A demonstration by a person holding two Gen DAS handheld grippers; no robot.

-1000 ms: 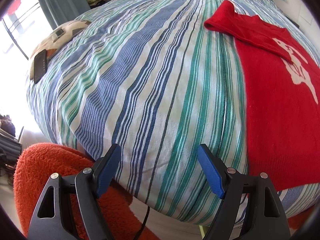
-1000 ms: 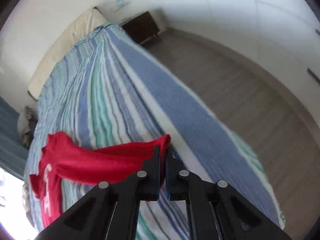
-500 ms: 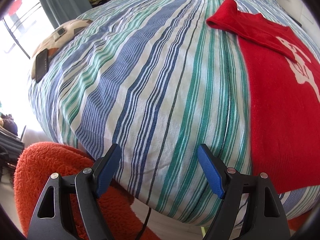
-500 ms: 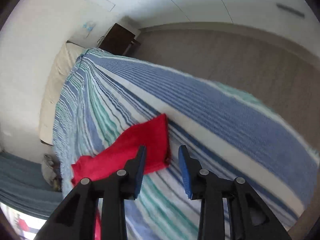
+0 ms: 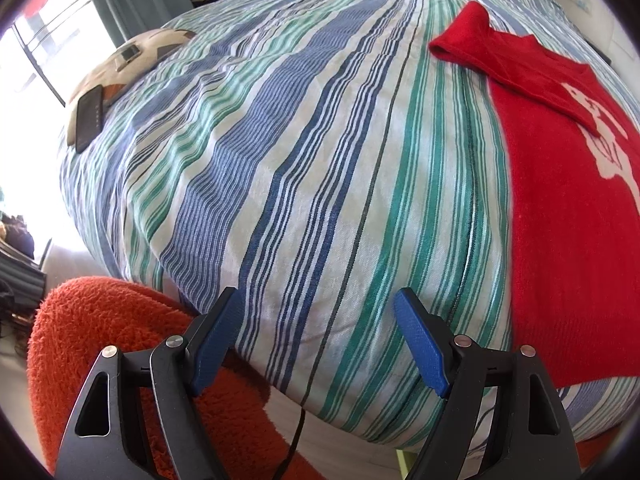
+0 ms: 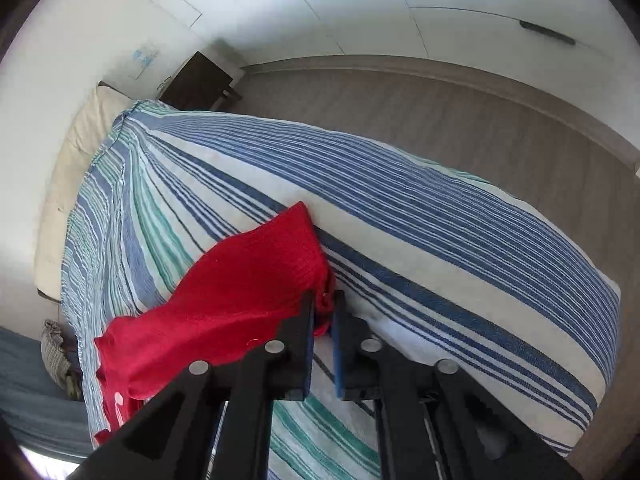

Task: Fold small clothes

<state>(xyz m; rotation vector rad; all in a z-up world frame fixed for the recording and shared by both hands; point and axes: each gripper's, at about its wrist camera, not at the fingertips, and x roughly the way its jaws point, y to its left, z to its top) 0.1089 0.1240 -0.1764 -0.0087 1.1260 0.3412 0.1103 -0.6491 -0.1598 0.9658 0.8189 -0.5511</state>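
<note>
A small red sweater (image 5: 572,208) with a white print lies flat on the striped bed (image 5: 304,160), at the right of the left wrist view, one sleeve folded across its top. My left gripper (image 5: 318,316) is open and empty, low at the bed's near edge, left of the sweater. In the right wrist view my right gripper (image 6: 323,304) is shut on the cuff end of the sweater's other red sleeve (image 6: 240,296), which lies on the striped bed (image 6: 440,240).
An orange fluffy rug (image 5: 112,320) lies on the floor under my left gripper. A patterned cushion (image 5: 132,60) with a dark phone (image 5: 89,118) on it sits at the bed's far left. A dark nightstand (image 6: 198,84) and wooden floor (image 6: 480,132) lie beyond the bed.
My right gripper let go of the sleeve half a second ago, swung round, and has now shut on its cuff end again. My left gripper has barely moved.
</note>
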